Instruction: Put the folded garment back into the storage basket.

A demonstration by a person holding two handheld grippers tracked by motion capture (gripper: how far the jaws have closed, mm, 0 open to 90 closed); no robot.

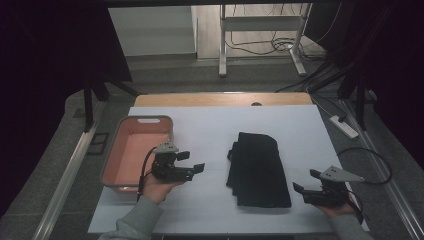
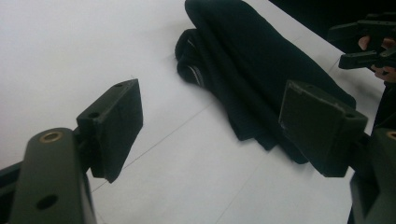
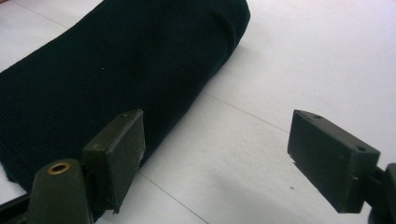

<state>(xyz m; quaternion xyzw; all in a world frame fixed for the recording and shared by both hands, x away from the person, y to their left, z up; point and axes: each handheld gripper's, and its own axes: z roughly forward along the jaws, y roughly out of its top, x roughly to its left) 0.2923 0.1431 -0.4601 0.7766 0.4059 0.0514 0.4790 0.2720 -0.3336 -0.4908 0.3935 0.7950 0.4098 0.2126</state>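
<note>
Left forearm: grey sleeve [image 1: 131, 222] entering at the lower left of the high view, hand wrapped round the gripper body.
Right hand: at the lower right of the high view, its sleeve cut off by the bottom edge.
Right gripper [image 1: 305, 182]: black two-jaw tool with a grey three-cornered plate on top, lower right of the high view, just beside the cloth's near right corner; jaws spread wide apart, nothing between them. In its own view [image 3: 215, 163] the white surface shows in the gap and the cloth lies behind the left-hand jaw.
Left gripper [image 1: 192, 161]: black two-jaw tool, left of centre in the high view, between the tub and the cloth, apart from both; jaws released, gap bare. In its own view [image 2: 210, 126] the jaws frame the cloth's edge.
Folded black knit cloth [image 1: 260, 170]: long rectangle lying flat on the sheet, centre of the high view, a bunched fold sticking out at its upper left edge; fills the upper left of the right gripper view [image 3: 107, 65] and runs across the upper right of the left gripper view [image 2: 252, 60].
White table sheet [image 1: 210, 125]: covers the tabletop under everything.
Salmon-pink plastic tub with grey rim [image 1: 145, 120]: rectangular, at the left of the sheet, beside the left gripper.
Wooden table edge [image 1: 200, 99]: bare strip beyond the sheet, upper centre.
White power strip [image 1: 344, 126]: on the grey floor, right of the table.
White metal stand [image 1: 260, 35]: top centre, cables on the floor around its feet.
</note>
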